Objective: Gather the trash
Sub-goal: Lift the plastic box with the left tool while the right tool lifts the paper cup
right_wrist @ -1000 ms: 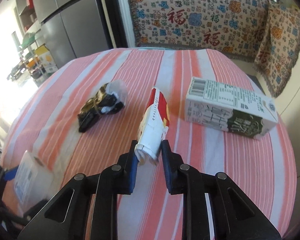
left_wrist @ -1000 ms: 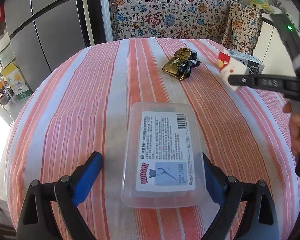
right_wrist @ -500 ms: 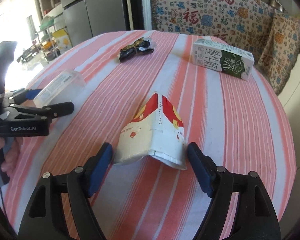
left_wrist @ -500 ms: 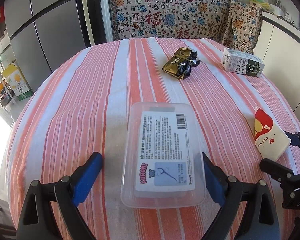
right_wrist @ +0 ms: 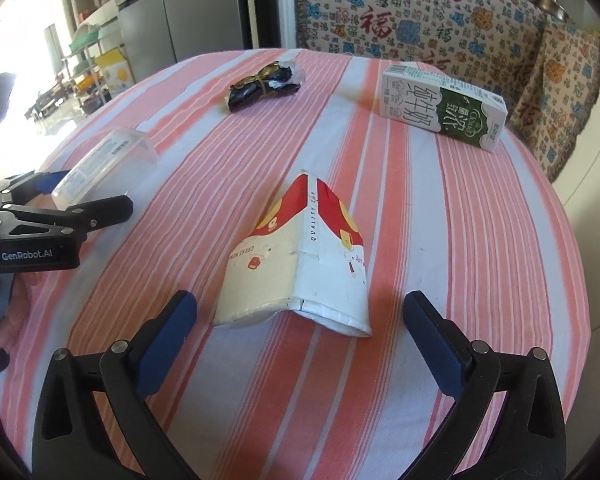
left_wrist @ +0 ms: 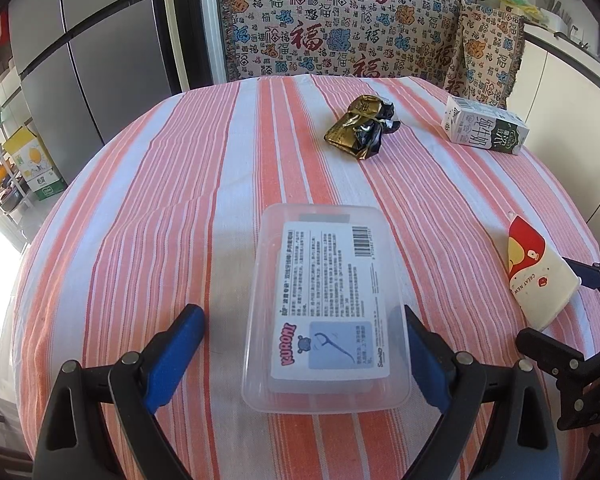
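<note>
The right gripper [right_wrist: 300,336], jaws just opened wide, has the flattened paper cup [right_wrist: 300,256] loose between them, long axis pointing ahead. The left gripper [left_wrist: 300,348] stands open around the clear plastic box [left_wrist: 324,304], apparently not pressing it

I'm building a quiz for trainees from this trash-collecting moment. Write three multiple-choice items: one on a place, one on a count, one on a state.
1. The milk carton lies:
A. at the table's far edge
B. inside the clear box
C. on the floor

2. Trash items on the striped tablecloth:
A. two
B. four
C. six

3. The right claw is:
A. shut on the cup
B. open around the flattened paper cup
C. out of view

Key: 1 A, it lies near the far rim. 2 B, carton, cup, clear plastic box, crumpled wrapper. 3 B, both pads stand clear of the cup.
</note>
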A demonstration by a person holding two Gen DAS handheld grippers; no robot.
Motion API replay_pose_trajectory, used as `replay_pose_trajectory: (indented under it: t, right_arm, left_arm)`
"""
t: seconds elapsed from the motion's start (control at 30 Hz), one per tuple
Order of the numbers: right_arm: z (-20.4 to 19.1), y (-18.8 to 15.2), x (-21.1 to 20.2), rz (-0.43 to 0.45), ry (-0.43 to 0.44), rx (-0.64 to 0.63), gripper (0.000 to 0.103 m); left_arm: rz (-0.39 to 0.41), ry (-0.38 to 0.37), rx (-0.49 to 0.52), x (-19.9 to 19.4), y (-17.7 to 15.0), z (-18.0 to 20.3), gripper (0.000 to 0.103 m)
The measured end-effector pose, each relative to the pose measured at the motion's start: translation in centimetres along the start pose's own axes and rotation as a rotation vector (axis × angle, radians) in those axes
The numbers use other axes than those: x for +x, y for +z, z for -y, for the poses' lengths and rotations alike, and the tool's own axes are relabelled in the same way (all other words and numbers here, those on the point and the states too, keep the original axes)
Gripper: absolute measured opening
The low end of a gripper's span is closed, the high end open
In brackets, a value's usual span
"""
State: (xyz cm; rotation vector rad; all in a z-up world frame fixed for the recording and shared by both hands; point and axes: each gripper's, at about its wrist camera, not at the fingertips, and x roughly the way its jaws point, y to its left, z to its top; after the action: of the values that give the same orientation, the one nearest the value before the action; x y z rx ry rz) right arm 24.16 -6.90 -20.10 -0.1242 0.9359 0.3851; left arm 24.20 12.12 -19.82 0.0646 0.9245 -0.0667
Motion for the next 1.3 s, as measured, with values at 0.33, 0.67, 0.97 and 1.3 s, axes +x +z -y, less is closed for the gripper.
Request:
replay_pose_trajectory:
  t: [0.33,0.67,0.97,1.3]
  right_arm:
    - [-0.1,0.0,0.1,0.003,-0.003,0.003,0.102]
    - [3.6,3.1,-3.0,-0.113,0.175,0.170,0.093]
    - [-0.6,5.5,-0.2,-0.275,0.063,0.012,0.060]
    - [-0.1,4.6,-4.6,-0.171,0.061,0.009,0.018]
  left_arm:
    - [-0.004,-0.023,0.041,-1.0,-1.3,0.2,0.096]
    - [-0.065,-0.095,0.064,-2.1,-0.1,-0.8,0.095]
    - [-0.066,-0.059,0.168,-2.3,1.4,0.7,0.079]
    - [-0.017,-0.121,0.130,-4.6,0.6,1.0,0.062]
